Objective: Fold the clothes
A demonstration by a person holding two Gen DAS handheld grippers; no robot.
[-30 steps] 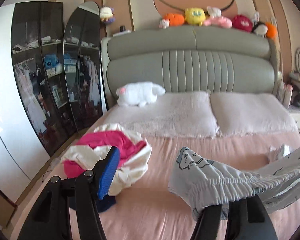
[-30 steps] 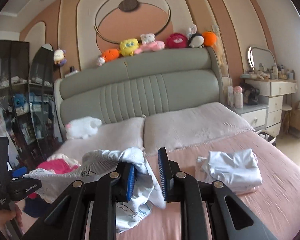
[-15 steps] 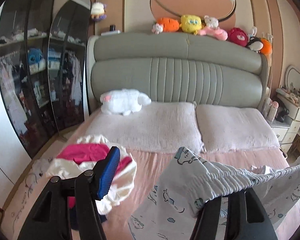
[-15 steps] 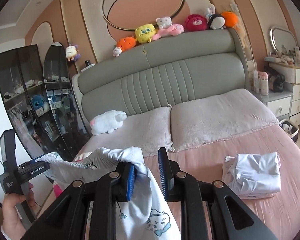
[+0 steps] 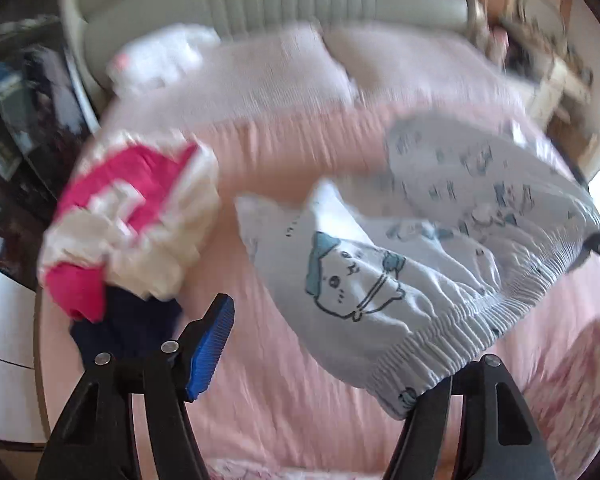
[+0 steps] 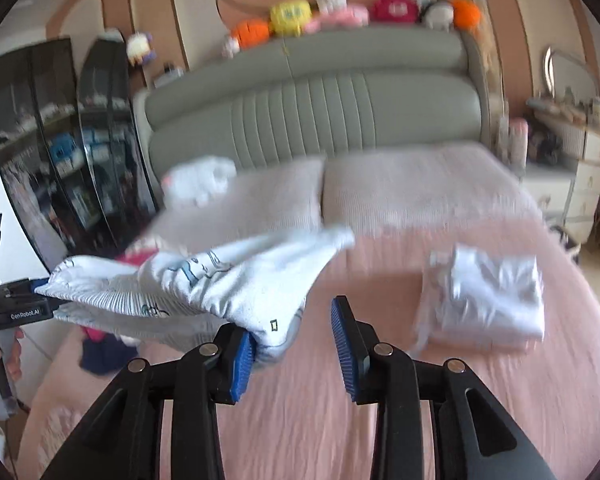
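Pale blue shorts [image 5: 420, 256] with a cat print and an elastic waistband are stretched in the air between the two grippers, above the pink bed [image 5: 284, 392]. My left gripper [image 5: 320, 344] has its jaws wide apart, and the waistband hangs over its right finger [image 5: 432, 404]. My right gripper [image 6: 296, 344] has its jaws apart too, and the shorts [image 6: 204, 288] drape over its left blue pad [image 6: 242, 364]. The left gripper's body shows at the left edge of the right wrist view [image 6: 16, 312].
A crumpled pink and white garment [image 5: 128, 220] lies on a dark blue one [image 5: 128, 324] at the bed's left. A folded white garment [image 6: 488, 300] lies at the right. Two pillows [image 6: 412, 188], a white plush [image 6: 200, 180] and the grey headboard [image 6: 320, 92] are behind.
Both grippers swung the shorts down and forward toward the bed, and the views blurred. The left camera now looks down on the sheet. The right gripper's jaws have spread wider.
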